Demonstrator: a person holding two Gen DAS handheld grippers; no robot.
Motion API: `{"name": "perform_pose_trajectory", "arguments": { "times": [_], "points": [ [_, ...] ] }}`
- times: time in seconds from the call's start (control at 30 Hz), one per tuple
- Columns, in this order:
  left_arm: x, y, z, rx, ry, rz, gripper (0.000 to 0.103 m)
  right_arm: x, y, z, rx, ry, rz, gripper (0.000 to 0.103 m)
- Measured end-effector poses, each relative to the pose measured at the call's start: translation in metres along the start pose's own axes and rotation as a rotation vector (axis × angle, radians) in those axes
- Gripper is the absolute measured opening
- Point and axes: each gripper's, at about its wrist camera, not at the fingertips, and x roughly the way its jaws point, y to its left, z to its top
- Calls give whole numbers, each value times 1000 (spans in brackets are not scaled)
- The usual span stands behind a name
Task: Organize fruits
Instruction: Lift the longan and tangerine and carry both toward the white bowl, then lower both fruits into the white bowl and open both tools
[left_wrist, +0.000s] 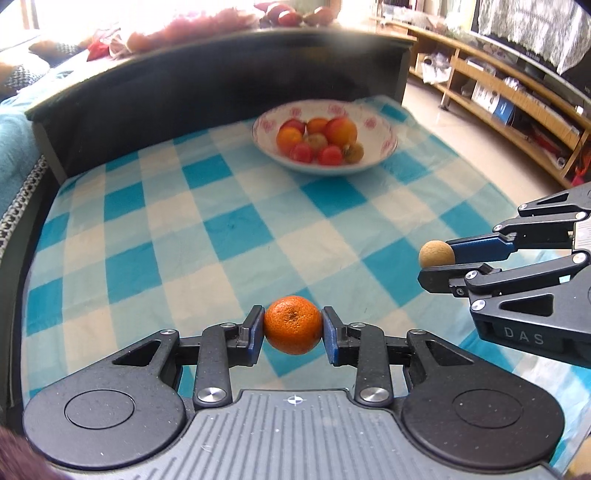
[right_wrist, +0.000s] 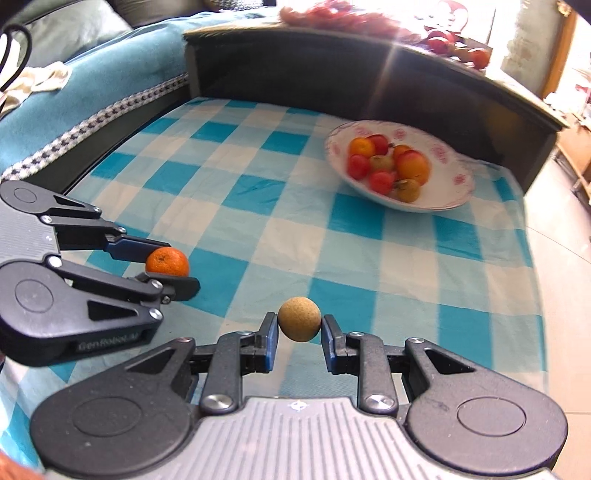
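L gripper (left_wrist: 293, 326) clamps tangerine (left_wrist: 293, 325), R gripper (right_wrist: 299, 326) clamps brown fruit (right_wrist: 299, 324); carry step, next: release into bowl (left_wrist: 384, 147) ahead

A glossy ceramic bowl (left_wrist: 380, 146) sits on matt checked cloth (left_wrist: 229, 221); the mandarin (left_wrist: 293, 325) looks dimpled.

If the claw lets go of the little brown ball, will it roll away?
Probably a little. The brown ball looks round all over, with no flat side, so it would likely roll. Its surface looks rough and matte, and the checked cloth is soft, so it may stop soon. It is pinched only at its sides by the right claw, so it could slip out easily.
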Motion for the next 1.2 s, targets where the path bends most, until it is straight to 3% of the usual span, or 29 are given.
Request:
{"name": "perform_pose_trajectory", "arguments": {
  "times": [0.17, 0.33, 0.87, 1.2],
  "points": [
    [-1, 3, 13, -27, -19, -11, 41, -10, -9, 14, 3, -12, -34, 28],
    [7, 5, 27, -46, -24, -6, 41, -10, -13, 27, -4, -50, -13, 28],
    [51, -6, 93, -21, -40, -22, 41, 20, -75, 69, 79, -85, -33, 28],
    [78, -15, 128, 8, -39, -25, 41, 48, -104, 87, 111, -59, -42, 29]
  ]
}}
